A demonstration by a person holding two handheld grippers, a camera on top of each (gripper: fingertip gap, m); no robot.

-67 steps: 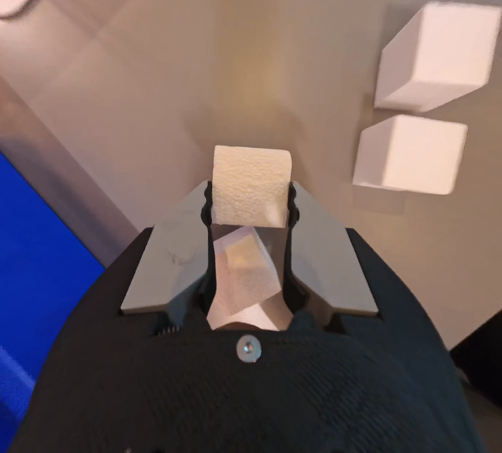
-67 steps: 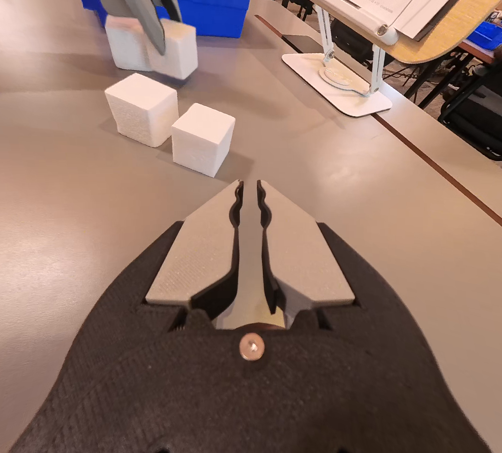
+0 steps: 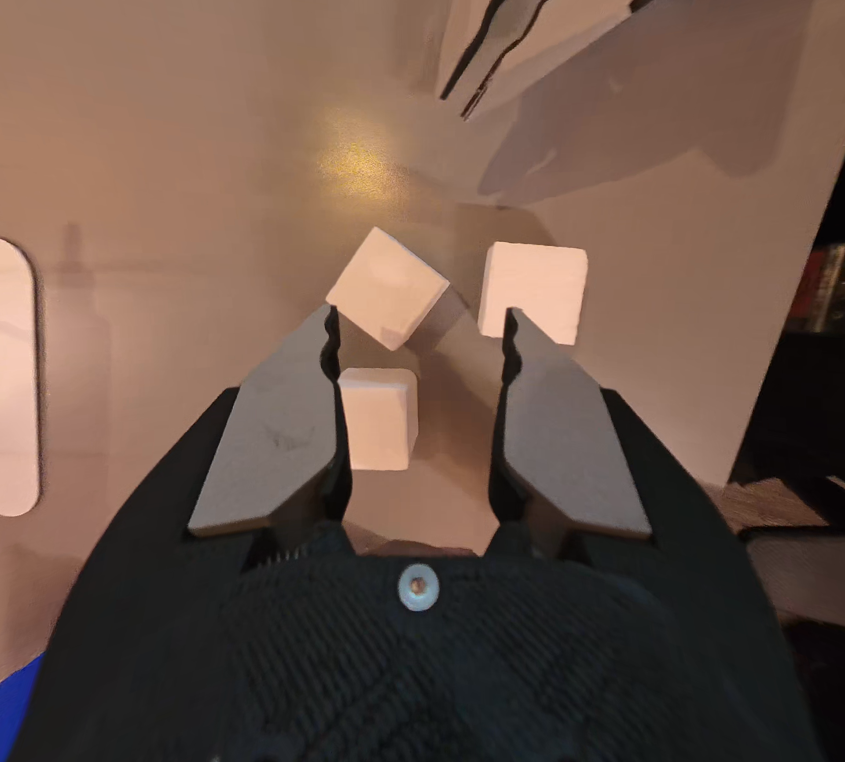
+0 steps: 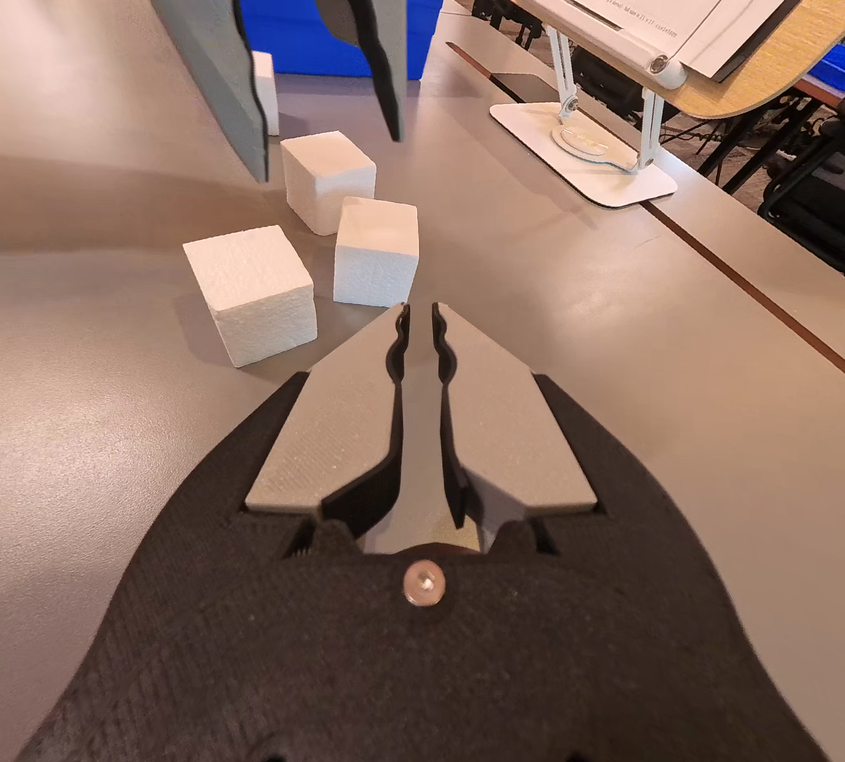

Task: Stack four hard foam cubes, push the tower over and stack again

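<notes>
White hard foam cubes are seen lying separately on a grey-beige matte tabletop (image 4: 571,328); no tower is standing. Four are counted in the right wrist view: a near cube (image 4: 251,294), a second cube (image 4: 377,251) just beside it, a third cube (image 4: 327,178) behind those and seemingly touching the second, and a fourth cube (image 4: 265,91) half hidden behind a grey finger. The left gripper (image 3: 423,312) is held above the group, pointing steeply down, with its jaws spread wide and nothing between them. In its own view one cube (image 3: 382,418) is framed close against the left finger, with two others, (image 3: 386,287) and (image 3: 532,290), beyond the fingertips. The right gripper (image 4: 420,306) is held low, its jaws nearly closed on nothing, its tips just short of the second cube. The left gripper is judged the better placed for the coming pick, the cubes lying below it. Beyond the cubes a blue plastic bin (image 4: 320,22) is seen, and to the right a white document stand (image 4: 590,146) holding a printed sheet. Chairs and further tables are glimpsed behind.
</notes>
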